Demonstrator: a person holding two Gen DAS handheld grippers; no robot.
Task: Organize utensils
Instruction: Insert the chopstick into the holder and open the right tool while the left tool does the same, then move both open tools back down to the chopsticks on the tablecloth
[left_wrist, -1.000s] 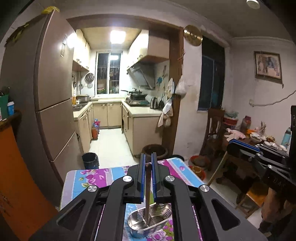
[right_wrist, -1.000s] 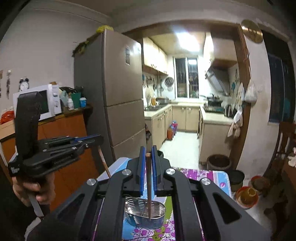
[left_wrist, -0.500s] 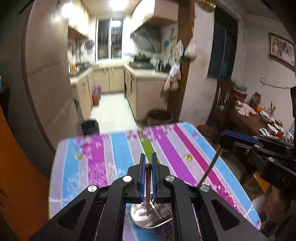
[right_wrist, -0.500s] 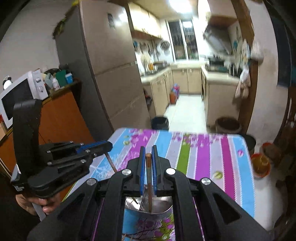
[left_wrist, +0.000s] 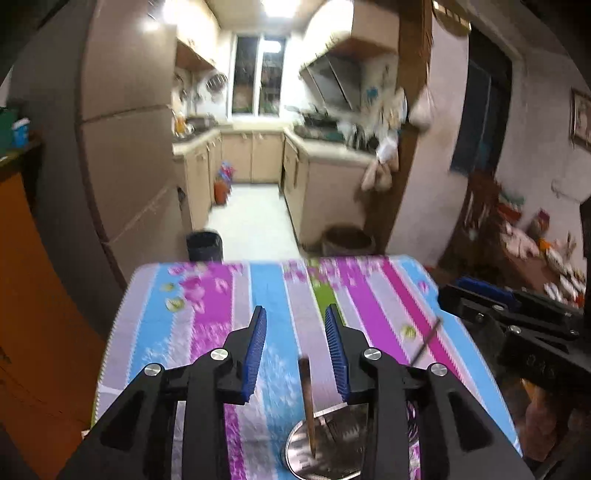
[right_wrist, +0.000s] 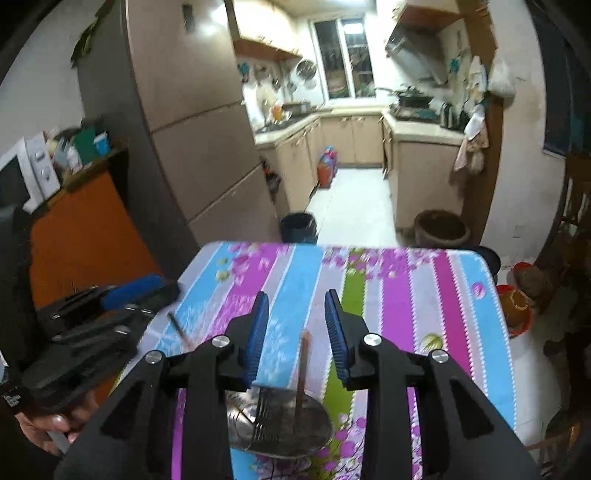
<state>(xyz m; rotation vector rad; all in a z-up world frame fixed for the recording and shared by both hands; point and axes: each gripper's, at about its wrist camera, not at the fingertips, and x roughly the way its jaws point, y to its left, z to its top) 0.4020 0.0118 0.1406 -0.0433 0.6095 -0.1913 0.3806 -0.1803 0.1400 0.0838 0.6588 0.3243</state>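
Observation:
A round steel utensil holder (left_wrist: 332, 448) (right_wrist: 280, 424) stands on the striped floral tablecloth (left_wrist: 221, 314) near its front edge. My left gripper (left_wrist: 295, 312) hovers above the holder with its jaws opening. A brown chopstick (left_wrist: 306, 398) stands loose between the pads, lower end in the holder. My right gripper (right_wrist: 295, 297) is over the same holder from the right, jaws also opening. Its own brown chopstick (right_wrist: 302, 369) stands free between the pads with its tip in the holder. Neither blue pad (right_wrist: 258, 332) touches a stick.
A tall fridge (right_wrist: 192, 122) and an orange cabinet (right_wrist: 85, 236) flank the table's left side. A black bin (right_wrist: 298, 229) and a clay pot (right_wrist: 441, 229) sit on the kitchen floor beyond the far edge. Chairs and clutter (left_wrist: 524, 236) stand to the right.
Both grippers came down toward the holder with a chopstick clamped in each. Their jaws have since parted, and the sticks now stand loose in the holder.

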